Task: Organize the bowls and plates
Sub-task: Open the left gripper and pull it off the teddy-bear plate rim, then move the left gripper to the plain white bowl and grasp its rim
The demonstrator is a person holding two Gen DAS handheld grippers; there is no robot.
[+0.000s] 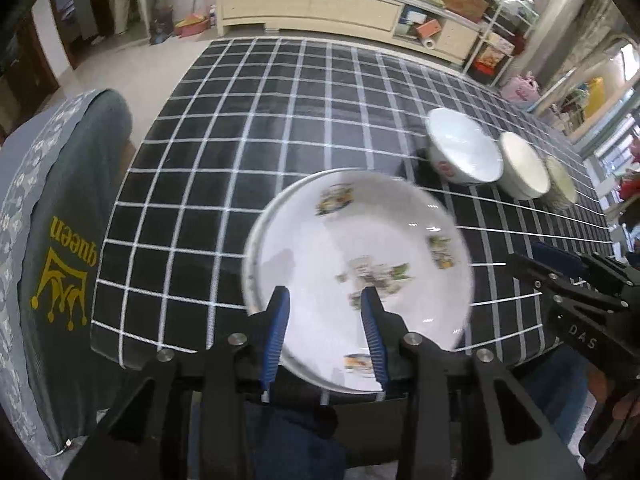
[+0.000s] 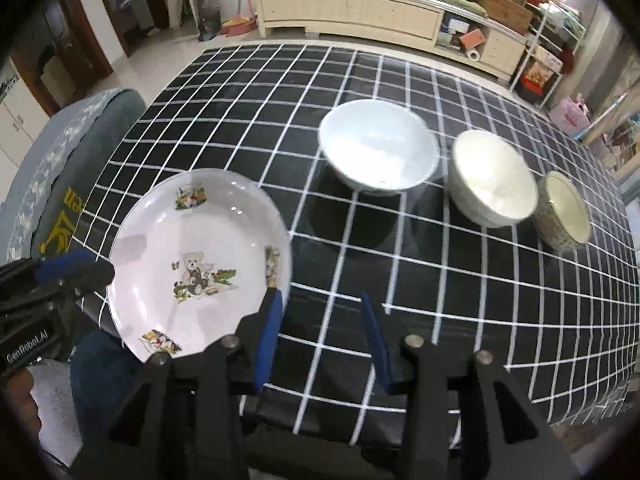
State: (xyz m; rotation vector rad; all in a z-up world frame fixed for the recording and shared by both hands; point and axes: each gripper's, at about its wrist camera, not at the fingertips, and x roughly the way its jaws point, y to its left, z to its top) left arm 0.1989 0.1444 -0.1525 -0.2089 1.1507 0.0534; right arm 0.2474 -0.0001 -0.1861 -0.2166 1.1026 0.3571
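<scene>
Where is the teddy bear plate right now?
The teddy bear plate sits at the near left edge of the checked table, left of the three bowls, with the left gripper over its near rim.

The plate [image 1: 356, 280] is looking smeared in the left wrist view, its pictures unreadable. The smallest bowl [image 1: 560, 186] is sitting half behind its neighbour [image 1: 524, 172] at right, pattern too blurry.

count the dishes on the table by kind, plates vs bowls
plates: 1, the teddy bear plate
bowls: 3, the large white bowl, the cream bowl and the small patterned bowl
total: 4
</scene>
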